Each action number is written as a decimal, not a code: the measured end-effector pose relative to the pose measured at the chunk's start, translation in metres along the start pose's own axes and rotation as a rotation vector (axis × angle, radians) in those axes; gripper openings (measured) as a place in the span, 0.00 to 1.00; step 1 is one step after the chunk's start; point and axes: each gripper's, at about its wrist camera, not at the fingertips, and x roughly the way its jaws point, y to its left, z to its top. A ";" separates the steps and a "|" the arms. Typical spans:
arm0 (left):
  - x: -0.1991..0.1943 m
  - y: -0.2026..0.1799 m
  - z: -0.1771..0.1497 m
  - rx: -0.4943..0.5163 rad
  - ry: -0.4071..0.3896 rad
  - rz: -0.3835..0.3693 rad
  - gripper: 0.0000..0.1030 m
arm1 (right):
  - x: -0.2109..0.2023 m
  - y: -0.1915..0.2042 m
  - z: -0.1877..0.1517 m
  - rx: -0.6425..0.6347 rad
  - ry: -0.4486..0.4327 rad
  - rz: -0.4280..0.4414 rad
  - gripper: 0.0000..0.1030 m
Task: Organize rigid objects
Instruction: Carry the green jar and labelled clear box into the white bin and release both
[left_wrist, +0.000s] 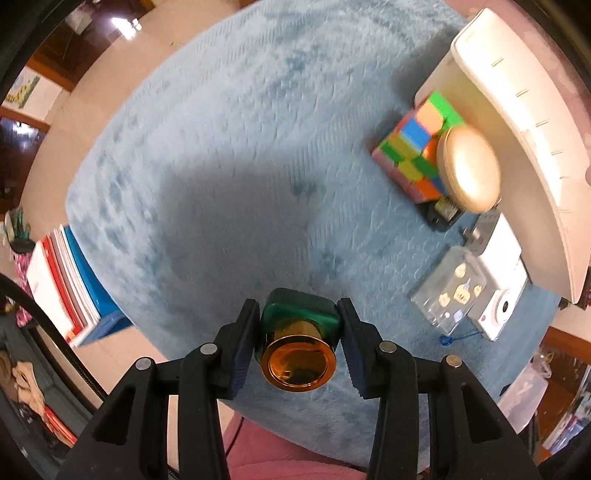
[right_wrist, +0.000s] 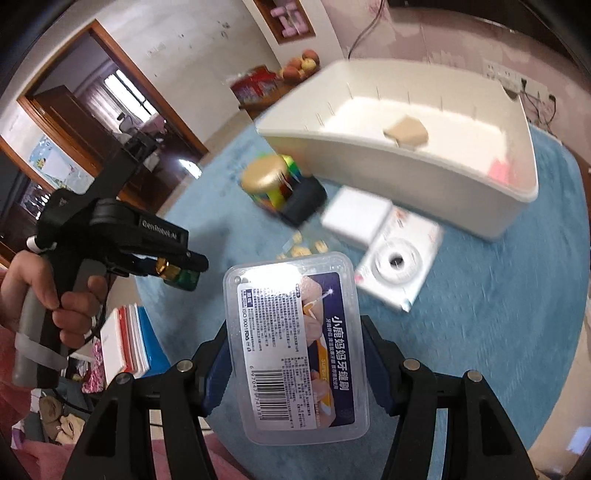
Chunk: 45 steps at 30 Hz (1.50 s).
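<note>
My left gripper (left_wrist: 299, 317) is shut on a green perfume bottle with a gold cap (left_wrist: 299, 332) and holds it above the blue rug; it also shows in the right wrist view (right_wrist: 181, 275). My right gripper (right_wrist: 295, 332) is shut on a clear plastic box with a printed label (right_wrist: 295, 347), held above the rug. A white storage bin (right_wrist: 406, 173) stands at the far side of the rug, with a beige wedge (right_wrist: 406, 133) and something pink inside. It also shows at the right edge of the left wrist view (left_wrist: 517, 122).
Beside the bin lie a colourful puzzle cube (left_wrist: 413, 147), a jar with a gold lid (left_wrist: 469, 170), a small black box (right_wrist: 304, 203), a white box (right_wrist: 354, 218), a white camera (right_wrist: 399, 262) and a clear case (left_wrist: 450, 291). Books (left_wrist: 70, 280) are stacked by the rug's left edge.
</note>
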 end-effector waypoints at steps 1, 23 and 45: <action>-0.003 0.000 0.006 0.014 -0.008 -0.001 0.45 | -0.001 0.003 0.005 -0.001 -0.015 0.001 0.61; -0.082 -0.108 0.126 0.401 -0.174 -0.033 0.45 | -0.009 0.027 0.093 0.087 -0.346 -0.150 0.61; -0.098 -0.191 0.153 0.773 -0.351 -0.169 0.45 | 0.011 -0.025 0.120 0.280 -0.621 -0.381 0.62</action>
